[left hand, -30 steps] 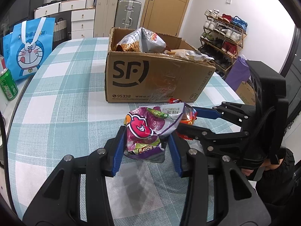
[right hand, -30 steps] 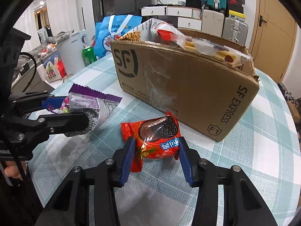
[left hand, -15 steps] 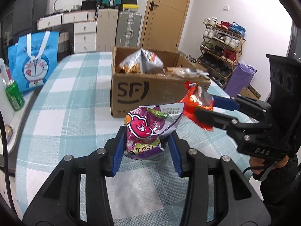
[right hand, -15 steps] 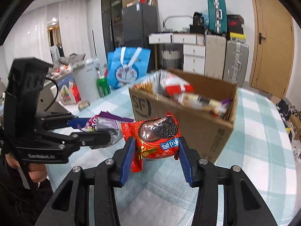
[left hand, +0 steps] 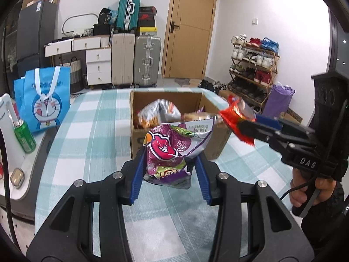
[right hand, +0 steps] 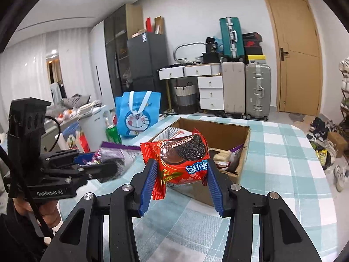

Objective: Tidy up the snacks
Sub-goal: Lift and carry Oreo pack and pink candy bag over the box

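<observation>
My left gripper (left hand: pixel 169 172) is shut on a purple snack bag (left hand: pixel 172 150) and holds it in the air in front of the open cardboard box (left hand: pixel 136 109). My right gripper (right hand: pixel 181 185) is shut on a red cookie pack (right hand: pixel 183 161), raised near the box's (right hand: pixel 245 144) front rim. The right gripper (left hand: pixel 250 124) with the red pack (left hand: pixel 234 114) shows at the right in the left wrist view. The left gripper (right hand: pixel 102 163) with the purple bag (right hand: pixel 113 154) shows at the left in the right wrist view. The box holds several snack bags (left hand: pixel 159 113).
The box stands on a table with a teal checked cloth (left hand: pixel 87 131). A blue cartoon bag (left hand: pixel 43 100) and a green can (left hand: pixel 25 136) stand beside the table's left edge. Suitcases (left hand: pixel 146 61), drawers and a shoe rack (left hand: pixel 255 69) stand beyond the table.
Both grippers have lifted their snacks from near the table to above the box's front rim. The box's inside now shows from above.
</observation>
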The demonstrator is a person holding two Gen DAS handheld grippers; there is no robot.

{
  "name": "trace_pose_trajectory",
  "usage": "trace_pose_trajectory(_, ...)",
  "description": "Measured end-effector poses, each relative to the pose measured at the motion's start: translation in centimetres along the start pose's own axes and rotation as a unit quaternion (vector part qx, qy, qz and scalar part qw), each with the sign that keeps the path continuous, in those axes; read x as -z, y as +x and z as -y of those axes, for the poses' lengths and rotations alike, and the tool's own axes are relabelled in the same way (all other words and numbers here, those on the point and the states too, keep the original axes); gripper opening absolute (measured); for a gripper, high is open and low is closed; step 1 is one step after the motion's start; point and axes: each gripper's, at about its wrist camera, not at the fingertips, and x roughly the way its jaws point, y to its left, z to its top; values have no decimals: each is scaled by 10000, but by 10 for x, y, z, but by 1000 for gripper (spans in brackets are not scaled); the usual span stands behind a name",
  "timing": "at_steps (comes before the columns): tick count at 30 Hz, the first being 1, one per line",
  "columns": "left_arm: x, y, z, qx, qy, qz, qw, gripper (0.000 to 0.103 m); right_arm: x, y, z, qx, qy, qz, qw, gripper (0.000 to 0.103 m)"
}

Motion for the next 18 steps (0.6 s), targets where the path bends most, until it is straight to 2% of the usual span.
trace_pose_trajectory(7,-31,3,1,-75,66,167,9998,40,-12,8,18,97,305,29,9995,46)
trace_pose_trajectory(18,-85,41,8,-118,187,207,9995,41,-34,40,47,263,756,-138,9967,46)
